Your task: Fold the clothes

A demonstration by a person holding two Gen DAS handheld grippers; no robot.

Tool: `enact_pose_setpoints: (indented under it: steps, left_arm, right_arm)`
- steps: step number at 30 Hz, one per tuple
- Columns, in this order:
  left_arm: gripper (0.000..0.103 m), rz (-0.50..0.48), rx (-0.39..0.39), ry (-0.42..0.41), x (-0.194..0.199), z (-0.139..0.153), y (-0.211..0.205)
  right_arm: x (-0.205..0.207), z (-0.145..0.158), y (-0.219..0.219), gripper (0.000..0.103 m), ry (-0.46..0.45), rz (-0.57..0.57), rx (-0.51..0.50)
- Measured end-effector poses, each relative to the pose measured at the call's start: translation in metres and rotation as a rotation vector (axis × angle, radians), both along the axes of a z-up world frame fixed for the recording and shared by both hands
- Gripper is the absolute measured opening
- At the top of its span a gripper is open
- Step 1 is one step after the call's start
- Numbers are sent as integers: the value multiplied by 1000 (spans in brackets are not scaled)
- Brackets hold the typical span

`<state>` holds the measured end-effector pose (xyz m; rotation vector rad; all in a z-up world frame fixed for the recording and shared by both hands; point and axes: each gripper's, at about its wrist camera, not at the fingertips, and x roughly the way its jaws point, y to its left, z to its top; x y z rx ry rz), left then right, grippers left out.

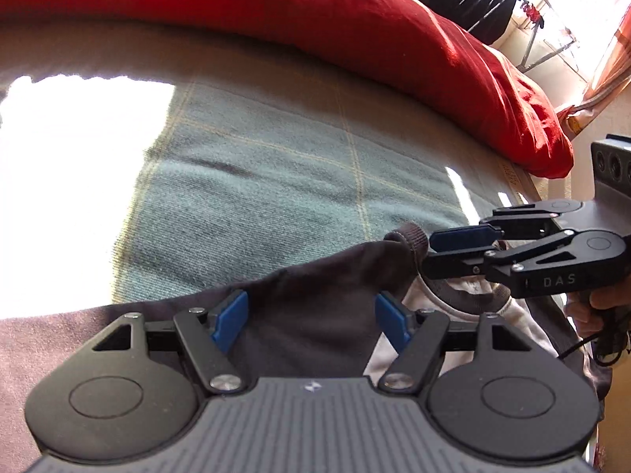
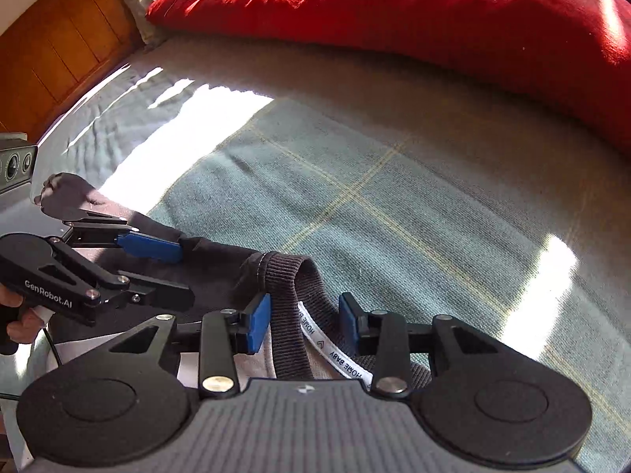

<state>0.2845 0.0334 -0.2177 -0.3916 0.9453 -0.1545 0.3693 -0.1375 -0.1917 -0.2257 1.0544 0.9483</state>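
- No container is visible in either view; the work surface is a bed with a grey-green checked blanket [image 2: 355, 197].
- Garment [image 1: 315, 315]: a dark brown top with a pale inner side lies at the lower centre of both frames on the blanket. Its ribbed collar [image 2: 288, 315] stands up in a loop, with a white neck label [image 2: 335, 354] beside it.
- Left gripper [image 1: 311, 315]: blue pads stand wide apart with dark cloth lying between them; neither pad presses the cloth. In the right wrist view it enters from the left edge, pointing right.
- Right gripper [image 2: 303, 321]: jaws partly apart, the collar between them. The left pad lies against the ribbing; the right pad stands clear.
- Red pillow [image 2: 394, 19]: lies across the upper part of both frames.
- Hard to make out: strong sun patches wash out the blanket at left; the garment's lower part is hidden under the gripper bodies.
- A hand [image 2: 19, 327] on the left gripper's handle is cut off at the left edge.
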Motion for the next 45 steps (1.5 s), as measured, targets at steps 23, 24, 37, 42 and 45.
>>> enact_pose_setpoints:
  steps: [23, 24, 37, 42, 45]
  left_arm:
    - [72, 112, 296, 85, -46, 26, 27]
    - [73, 91, 257, 79, -49, 33, 26]
    - [75, -187, 136, 167, -104, 19, -12]
    - [76, -89, 244, 174, -108, 20, 34]
    - [75, 16, 225, 203, -113, 23, 69]
  right_arm:
    - [-53, -20, -89, 82, 7, -410, 17]
    - [-54, -15, -87, 82, 10, -410, 6]
    - [-155, 3, -70, 91, 183, -361, 14]
    - [-157, -19, -57, 103, 198, -398, 7]
    - [-155, -22, -57, 103, 209, -442, 7]
